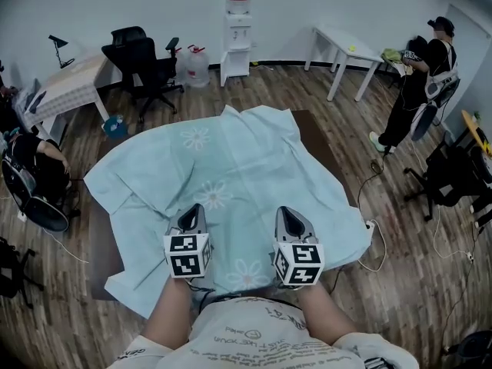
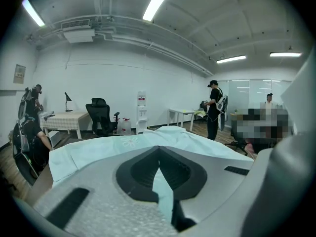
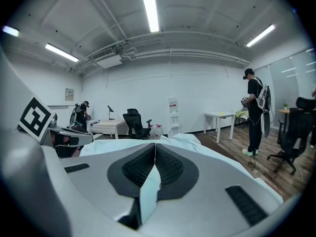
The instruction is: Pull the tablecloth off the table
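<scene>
A pale blue-green tablecloth (image 1: pixel 223 167) with white flower prints covers a dark brown table (image 1: pixel 101 256), rumpled and skewed, its near edge drawn toward me. My left gripper (image 1: pixel 192 212) is shut on the cloth near the front edge; in the left gripper view a strip of tablecloth (image 2: pixel 163 194) runs between the closed jaws. About a hand's width to the right, my right gripper (image 1: pixel 290 215) is likewise shut on it, with a fold of tablecloth (image 3: pixel 148 186) pinched between its dark pads (image 3: pixel 170 169).
Bare table shows at the far right corner (image 1: pixel 311 129) and left side. A black office chair (image 1: pixel 142 64), water jugs (image 1: pixel 194 66) and a dispenser (image 1: pixel 237 29) stand behind. A person (image 1: pixel 419 83) stands at right by a white table (image 1: pixel 346 48); another sits at left (image 1: pixel 34 171).
</scene>
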A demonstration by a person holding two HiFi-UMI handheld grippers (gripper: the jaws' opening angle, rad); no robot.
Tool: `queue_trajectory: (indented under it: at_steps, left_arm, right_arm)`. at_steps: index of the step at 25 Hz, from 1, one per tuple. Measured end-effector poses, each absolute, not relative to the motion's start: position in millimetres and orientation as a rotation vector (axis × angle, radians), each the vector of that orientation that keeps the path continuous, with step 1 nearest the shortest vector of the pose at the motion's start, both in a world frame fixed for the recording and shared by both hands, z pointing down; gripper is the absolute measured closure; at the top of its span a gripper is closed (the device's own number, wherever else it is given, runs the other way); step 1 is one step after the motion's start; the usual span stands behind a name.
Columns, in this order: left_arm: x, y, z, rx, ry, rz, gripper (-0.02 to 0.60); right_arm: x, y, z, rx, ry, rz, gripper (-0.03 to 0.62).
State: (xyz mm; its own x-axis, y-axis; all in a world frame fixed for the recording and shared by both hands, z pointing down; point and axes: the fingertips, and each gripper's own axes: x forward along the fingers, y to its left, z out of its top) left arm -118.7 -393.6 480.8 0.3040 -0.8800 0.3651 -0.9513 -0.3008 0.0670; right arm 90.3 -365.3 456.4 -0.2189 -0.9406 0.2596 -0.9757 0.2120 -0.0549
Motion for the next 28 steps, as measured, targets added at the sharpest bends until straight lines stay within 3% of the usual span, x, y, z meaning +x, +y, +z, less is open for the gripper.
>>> queue_trajectory:
  at_steps: [12,14,15,21,28]
  left_arm:
    - [-179,-483,561,2.151,-1.683,0.574,0.564]
    - [-188,-495,579,2.113,-1.654,0.586,0.465]
    - [-192,-502,588,2.094,-1.645,0.599,0.419]
    - [-221,-549,633,2.026,-1.669,0.733,0.339]
    - [-240,-581,694,1.933,-1.595,0.891,0.291]
  right_arm:
    - [160,-410,520,1.974,-2.051,0.445,0.577]
    - [182,-413,536,1.991,-2.004,0.498,0.553]
    - [193,-414,547,1.990,-1.977,0.529,0.502]
    - [263,-413,617,2.002,-1.779,0.700,0.406]
    - [306,-408,693,1.906,-1.592,0.862,0.364]
